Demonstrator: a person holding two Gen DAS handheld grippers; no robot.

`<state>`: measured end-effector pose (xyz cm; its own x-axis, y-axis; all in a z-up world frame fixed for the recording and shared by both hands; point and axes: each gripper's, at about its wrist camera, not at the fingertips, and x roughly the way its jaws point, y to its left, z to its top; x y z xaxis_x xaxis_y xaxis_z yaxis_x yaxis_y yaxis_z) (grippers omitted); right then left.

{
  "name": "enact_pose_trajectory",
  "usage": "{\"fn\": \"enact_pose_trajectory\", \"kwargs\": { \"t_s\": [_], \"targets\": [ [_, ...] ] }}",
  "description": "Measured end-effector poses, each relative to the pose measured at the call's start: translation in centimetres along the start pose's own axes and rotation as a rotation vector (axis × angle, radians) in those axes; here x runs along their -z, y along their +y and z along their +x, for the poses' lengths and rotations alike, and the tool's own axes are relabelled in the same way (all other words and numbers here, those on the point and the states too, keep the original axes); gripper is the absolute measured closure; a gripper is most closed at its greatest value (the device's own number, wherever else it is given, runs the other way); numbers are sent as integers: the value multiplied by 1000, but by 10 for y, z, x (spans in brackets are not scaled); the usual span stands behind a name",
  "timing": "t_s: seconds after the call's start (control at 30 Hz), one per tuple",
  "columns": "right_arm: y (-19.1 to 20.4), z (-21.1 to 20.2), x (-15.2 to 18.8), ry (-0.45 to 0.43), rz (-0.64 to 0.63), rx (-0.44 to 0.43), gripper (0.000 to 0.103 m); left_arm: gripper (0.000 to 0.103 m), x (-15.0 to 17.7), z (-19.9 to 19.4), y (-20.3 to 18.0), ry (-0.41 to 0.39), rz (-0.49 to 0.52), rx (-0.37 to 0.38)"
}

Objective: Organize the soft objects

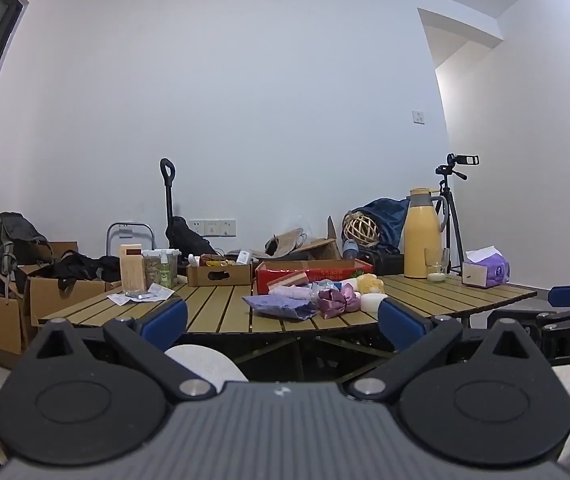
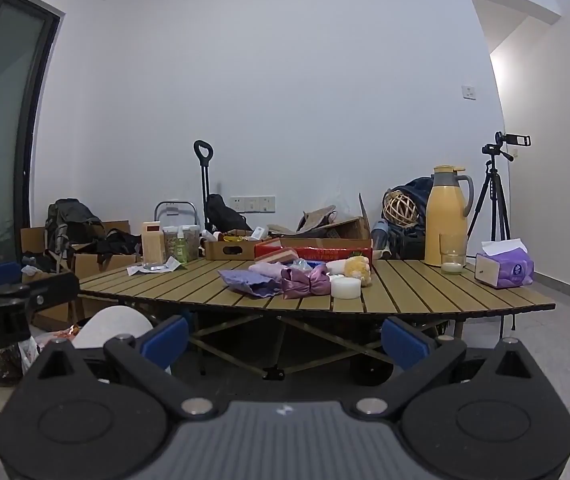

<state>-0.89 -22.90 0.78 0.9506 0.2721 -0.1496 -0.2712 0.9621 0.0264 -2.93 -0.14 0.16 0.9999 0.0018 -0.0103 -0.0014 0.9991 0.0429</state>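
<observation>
Nothing has been picked up yet, so this looks like the very start of the tidy-up. The left claw (image 1: 283,316) is wide open and holds nothing. The right claw (image 2: 285,338) is wide open too, and it is empty. Both sit near the front, low down, well apart from the bench (image 2: 425,292).

The soft things lie in a bunch in the middle of the bench. There is a flat purple cloth (image 2: 247,282) on the left of the bunch. Just beside it, on the right, is a shiny pink bow pouch (image 2: 305,282). A white round puff (image 2: 345,287) is next, and a yellow fluffy toy (image 2: 356,267) sits just behind it. A pale purple roll (image 2: 267,269) is at the back of the bunch.

Behind them is a red box (image 2: 317,251). I think the soft things should go in there. I cannot tell what is inside it from here. To its left is a brown cardboard tray (image 2: 229,250) with small bits in it.

Next, I think a claw must move forward over the bench and come down around one soft thing. The cloth is floppy, so it may slip or droop.
</observation>
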Motion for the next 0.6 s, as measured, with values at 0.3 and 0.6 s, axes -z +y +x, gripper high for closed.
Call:
{"fn": "enact_pose_trajectory", "kwargs": {
  "t_s": [0.3,0.6],
  "targets": [
    [3,3,-2,-1,-22,-9,0,0,-1,-3,4,-2,0,5],
    [2,4,-5,4,-18,-7,0,0,-3,-3,2,-6,7,10]
  ]
}}
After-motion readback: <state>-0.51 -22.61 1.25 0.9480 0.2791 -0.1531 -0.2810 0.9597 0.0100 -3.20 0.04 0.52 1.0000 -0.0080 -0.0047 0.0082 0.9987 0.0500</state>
